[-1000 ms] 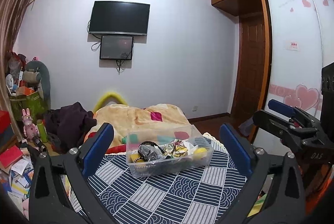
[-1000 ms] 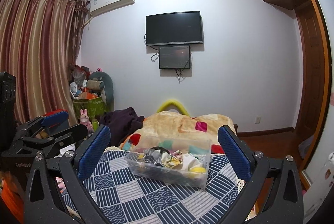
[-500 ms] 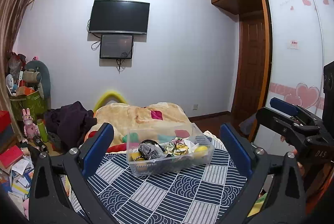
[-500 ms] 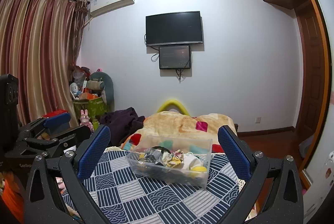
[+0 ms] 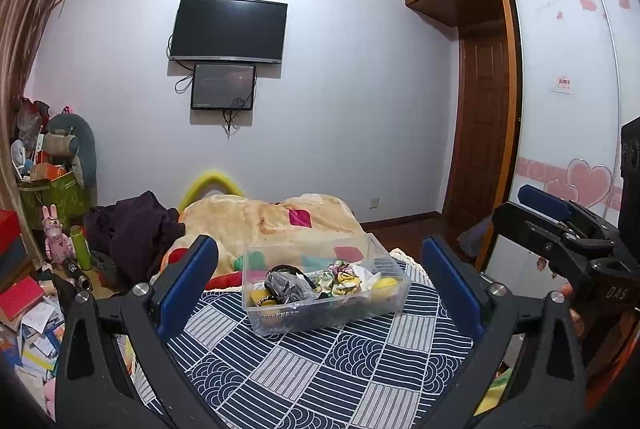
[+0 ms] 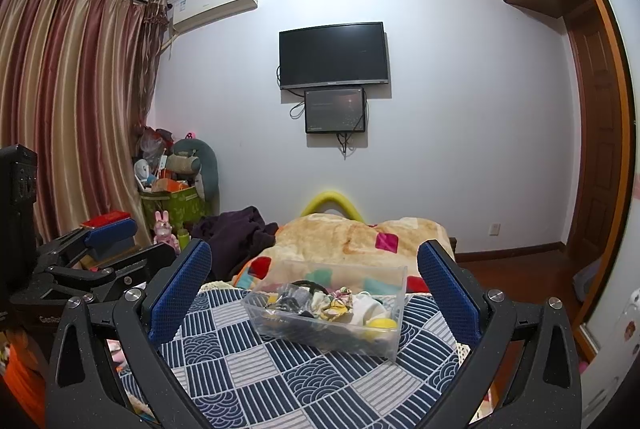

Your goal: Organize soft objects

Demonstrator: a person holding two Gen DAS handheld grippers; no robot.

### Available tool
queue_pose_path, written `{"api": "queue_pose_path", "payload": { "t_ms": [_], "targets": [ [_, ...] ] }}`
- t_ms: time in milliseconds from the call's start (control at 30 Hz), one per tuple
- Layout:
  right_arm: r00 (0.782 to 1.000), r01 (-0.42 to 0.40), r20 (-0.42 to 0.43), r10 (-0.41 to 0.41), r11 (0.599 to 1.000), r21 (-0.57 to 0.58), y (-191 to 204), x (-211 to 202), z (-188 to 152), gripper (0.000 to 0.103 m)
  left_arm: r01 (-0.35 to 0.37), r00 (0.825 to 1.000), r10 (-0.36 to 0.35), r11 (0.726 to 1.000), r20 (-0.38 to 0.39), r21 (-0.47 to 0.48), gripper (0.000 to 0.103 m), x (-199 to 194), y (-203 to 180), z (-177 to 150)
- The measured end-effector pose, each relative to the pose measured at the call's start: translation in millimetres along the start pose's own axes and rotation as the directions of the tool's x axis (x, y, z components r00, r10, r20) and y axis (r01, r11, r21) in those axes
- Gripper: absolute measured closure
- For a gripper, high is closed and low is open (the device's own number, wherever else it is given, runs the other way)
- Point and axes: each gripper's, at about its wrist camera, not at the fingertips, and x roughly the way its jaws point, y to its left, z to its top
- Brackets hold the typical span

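Note:
A clear plastic box [image 5: 394, 271] stands on a navy and grey patterned cloth [image 5: 320, 369]; it also shows in the right wrist view [image 6: 396, 281]. It holds several soft items: a black one [image 5: 286, 285], patterned scrunchies [image 5: 340, 275], a white cloth [image 6: 366, 305] and a yellow ball [image 6: 380, 323]. My left gripper [image 5: 320, 289] is open and empty, held above the cloth just short of the box. My right gripper [image 6: 316, 289] is open and empty, also short of the box. Each gripper shows at the side of the other's view.
A beige blanket with coloured patches [image 6: 360, 237] and a dark garment [image 6: 236, 233] lie on the bed behind the box. A cluttered pile with a green bin [image 6: 172, 205] is at the left. A wardrobe and door [image 5: 484, 157] are at the right.
Both views have shifted very slightly; the box sits a touch lower in the left wrist view. Both grippers stay open and empty.

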Motion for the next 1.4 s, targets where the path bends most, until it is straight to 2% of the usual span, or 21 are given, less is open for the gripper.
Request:
{"api": "queue_pose_path", "payload": {
  "t_ms": [1400],
  "targets": [
    [1.000,0.005,0.000,-0.005,1.000,0.013,1.7,-4.9,3.6,0.000,0.028,1.000,-0.028,0.999,-0.013,0.017,0.000,0.3,-3.4,2.3]
  ]
}}
